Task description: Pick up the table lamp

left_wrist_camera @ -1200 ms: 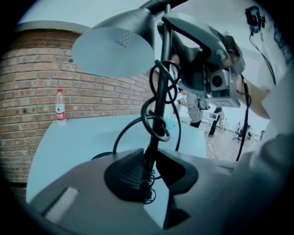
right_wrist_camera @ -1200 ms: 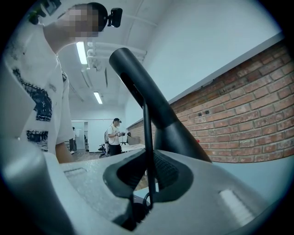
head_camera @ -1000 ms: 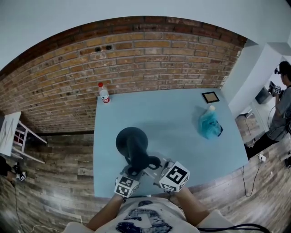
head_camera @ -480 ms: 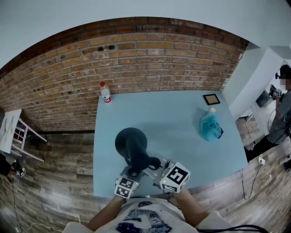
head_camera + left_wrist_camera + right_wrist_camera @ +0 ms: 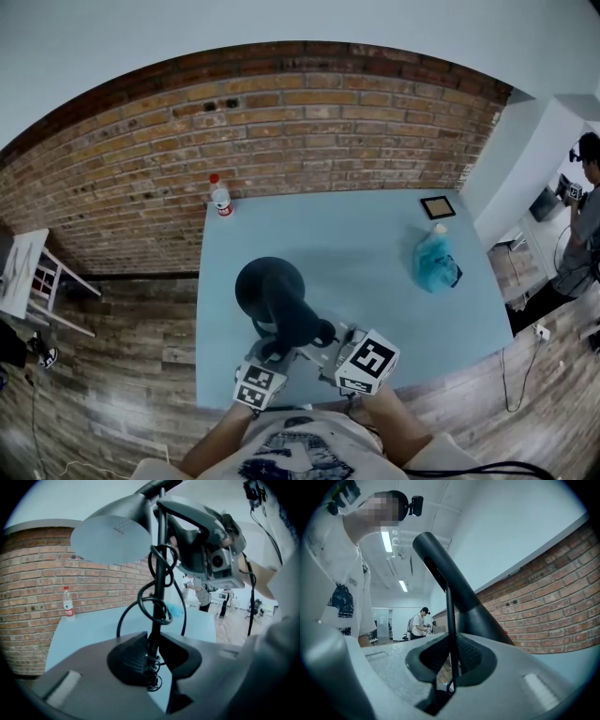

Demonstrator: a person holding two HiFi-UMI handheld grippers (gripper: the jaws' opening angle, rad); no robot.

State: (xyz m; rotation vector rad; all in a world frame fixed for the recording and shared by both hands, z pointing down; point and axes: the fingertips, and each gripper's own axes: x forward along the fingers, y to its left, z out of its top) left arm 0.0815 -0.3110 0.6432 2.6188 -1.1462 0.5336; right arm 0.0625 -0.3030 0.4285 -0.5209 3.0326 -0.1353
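The black table lamp is over the near edge of the light blue table, its round shade tipped away from me. A dark cord coils round its thin stem. My left gripper is shut on the lower stem and the cord. From the right side, my right gripper is shut on the same thin stem, below the shade's neck. The right gripper also shows high in the left gripper view. The lamp's base is hidden under the grippers.
A water bottle stands at the table's far left corner by the brick wall. A blue plastic bag and a small dark frame lie at the right. A white chair stands left; a person stands far right.
Both grippers and the lamp have risen a little together; the shade sits slightly higher and larger in the head view. The grips are unchanged.
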